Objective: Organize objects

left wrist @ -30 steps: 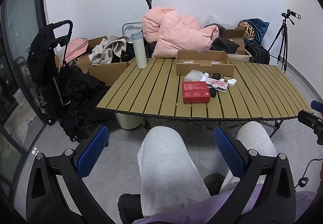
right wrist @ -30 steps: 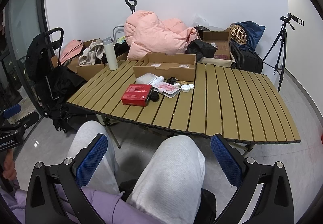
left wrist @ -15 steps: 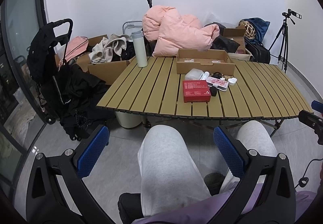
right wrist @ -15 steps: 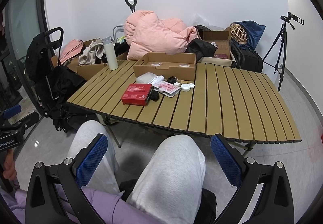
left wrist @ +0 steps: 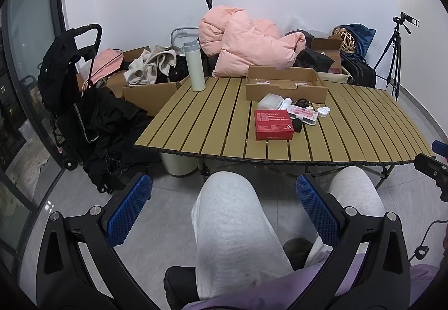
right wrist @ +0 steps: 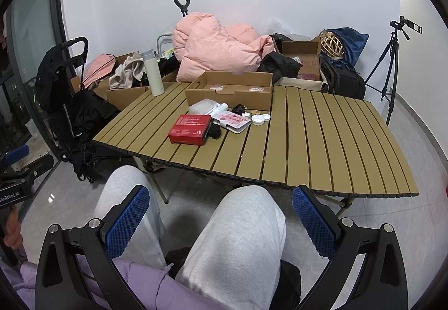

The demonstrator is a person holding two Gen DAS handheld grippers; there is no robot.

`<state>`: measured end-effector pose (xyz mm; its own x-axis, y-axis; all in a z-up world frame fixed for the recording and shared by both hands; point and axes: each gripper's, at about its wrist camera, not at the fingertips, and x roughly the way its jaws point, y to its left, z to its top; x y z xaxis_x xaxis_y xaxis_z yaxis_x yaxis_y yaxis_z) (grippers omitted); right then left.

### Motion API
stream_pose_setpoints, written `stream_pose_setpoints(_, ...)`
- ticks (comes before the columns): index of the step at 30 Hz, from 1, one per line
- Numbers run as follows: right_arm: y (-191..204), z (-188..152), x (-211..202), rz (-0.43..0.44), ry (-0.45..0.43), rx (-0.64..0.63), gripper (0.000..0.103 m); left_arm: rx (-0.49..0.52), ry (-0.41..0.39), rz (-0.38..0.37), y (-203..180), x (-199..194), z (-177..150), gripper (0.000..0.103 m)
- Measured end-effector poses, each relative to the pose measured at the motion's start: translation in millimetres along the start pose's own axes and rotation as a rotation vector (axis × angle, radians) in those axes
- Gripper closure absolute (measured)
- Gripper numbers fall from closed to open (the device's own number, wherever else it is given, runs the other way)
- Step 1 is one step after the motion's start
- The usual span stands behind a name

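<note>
On the slatted wooden table (left wrist: 212, 125) (right wrist: 322, 142) lies a red box (left wrist: 273, 121) (right wrist: 191, 129) beside a heap of small items: a clear plastic container (left wrist: 268, 101) (right wrist: 202, 106), a pink-printed packet (left wrist: 303, 114) (right wrist: 233, 119), white lids (left wrist: 323, 110) (right wrist: 259, 119) and a small black object (left wrist: 297, 125) (right wrist: 215, 131). Behind them stands an open cardboard tray (left wrist: 285, 86) (right wrist: 232, 90). My left gripper (left wrist: 224, 203) and my right gripper (right wrist: 221, 206) are both open and empty, held low over the seated person's knees, well short of the table.
A white thermos (left wrist: 194, 66) (right wrist: 153, 73) stands at the table's far left corner. Behind the table are a pink duvet (left wrist: 246, 44), cardboard boxes with clothes (left wrist: 148, 69) and bags. A black trolley (left wrist: 72, 80) is at left, a tripod (right wrist: 392, 58) at right.
Both views have barely shifted; the grippers stay open above the knees and nothing on the table has moved.
</note>
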<state>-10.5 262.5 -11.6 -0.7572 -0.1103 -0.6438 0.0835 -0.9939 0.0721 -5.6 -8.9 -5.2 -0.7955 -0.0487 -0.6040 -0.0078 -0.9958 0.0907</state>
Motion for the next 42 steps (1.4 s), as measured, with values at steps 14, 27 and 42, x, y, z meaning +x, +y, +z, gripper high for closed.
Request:
stream_pose_setpoints(14,1.2,-1.2,3.1,0.004,0.003,0.003,0.000,-0.001,0.014,0.008,-1.3,6.1,-0.8,0.000)
stream_pose_setpoints(27,-29.8,28.9,133.3,0.198,0.129,0.029,0.000,-0.008,0.122,-0.095,-12.9,160.6,49.0,0.000)
stream_pose_setpoints(42,-8.3,81.9,291.1,0.238,0.253,0.069,0.043,-0.064,0.253,-0.252,-51.6,322.6,88.3,0.023)
